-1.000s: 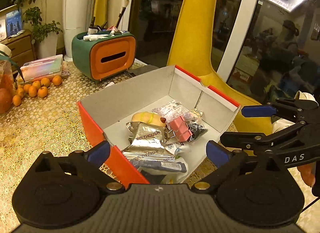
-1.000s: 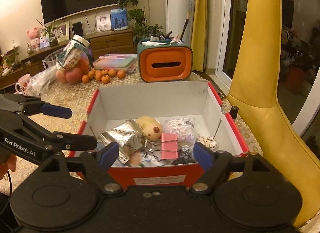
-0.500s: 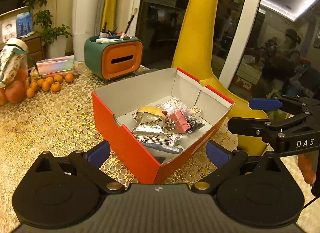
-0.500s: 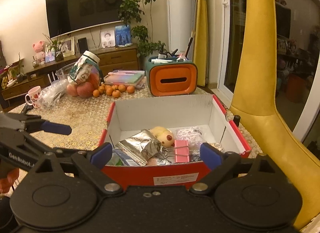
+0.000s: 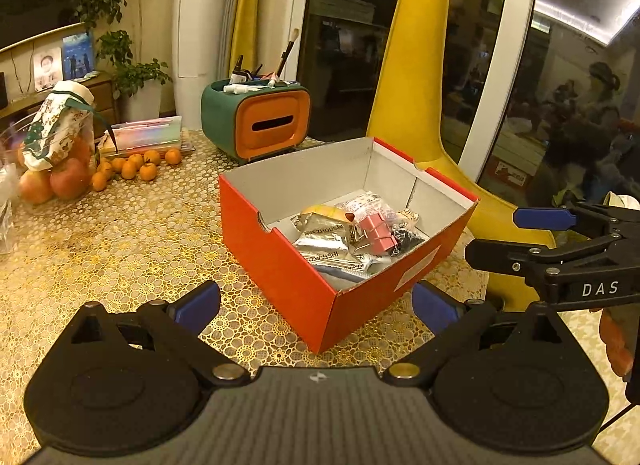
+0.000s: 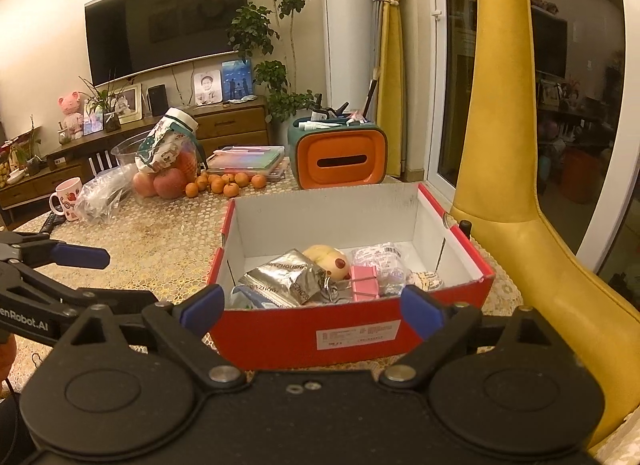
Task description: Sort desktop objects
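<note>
Red box [image 6: 352,329] sits on the gold-patterned tabletop [image 5: 120,249], its near wall hiding part of the jumbled contents; one pink binder clip [image 6: 365,283] and two foil packets [image 6: 286,279] show. Left claw [image 5: 316,305] and right claw [image 6: 312,307] both gape wide, empty; one tissue holder [image 6: 338,159] stands behind.

Both grippers' fingers [image 5: 316,307] [image 6: 312,307] wide apart, empty

A large black flat television [image 6: 166,31] is hanging on the cream wall above a long wooden sideboard [image 6: 224,125], with a leafy green potted plant [image 6: 272,25] standing beside a tall white air-conditioner column [image 6: 346,25]. Yellow curtains [image 6: 390,65] are framing dark glass doors [image 6: 576,85] that are reflecting warm ceiling light, and a curved yellow chair back [image 6: 500,105] is rising at the right.
</note>
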A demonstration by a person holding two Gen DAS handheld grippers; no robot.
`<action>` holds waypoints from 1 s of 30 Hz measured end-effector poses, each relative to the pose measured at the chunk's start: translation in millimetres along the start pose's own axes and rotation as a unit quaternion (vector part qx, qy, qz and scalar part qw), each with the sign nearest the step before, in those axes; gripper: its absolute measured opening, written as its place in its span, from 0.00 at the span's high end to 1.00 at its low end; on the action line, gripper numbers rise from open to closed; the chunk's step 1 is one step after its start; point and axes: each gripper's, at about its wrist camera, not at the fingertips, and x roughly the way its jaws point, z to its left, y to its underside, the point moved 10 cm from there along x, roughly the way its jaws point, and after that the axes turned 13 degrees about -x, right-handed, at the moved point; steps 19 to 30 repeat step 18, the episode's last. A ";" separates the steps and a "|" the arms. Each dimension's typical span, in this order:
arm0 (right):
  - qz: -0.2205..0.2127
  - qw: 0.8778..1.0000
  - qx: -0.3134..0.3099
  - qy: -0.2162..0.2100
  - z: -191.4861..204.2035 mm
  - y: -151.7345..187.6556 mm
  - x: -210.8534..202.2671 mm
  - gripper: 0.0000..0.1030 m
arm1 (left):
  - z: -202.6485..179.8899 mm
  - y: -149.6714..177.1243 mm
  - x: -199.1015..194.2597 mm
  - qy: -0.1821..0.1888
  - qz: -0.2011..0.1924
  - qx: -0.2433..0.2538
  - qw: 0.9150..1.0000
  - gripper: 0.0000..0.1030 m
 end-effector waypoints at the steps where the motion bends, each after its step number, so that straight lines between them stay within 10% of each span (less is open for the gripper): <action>1: 0.001 1.000 0.002 0.000 0.8 1.6 -0.6 0.08 | -0.1 1.1 -0.6 0.000 0.000 0.002 1.000 0.00; 30: 0.016 1.000 0.012 0.005 17.8 18.8 -7.5 0.08 | 3.7 16.0 -5.1 0.004 0.008 0.008 1.000 0.00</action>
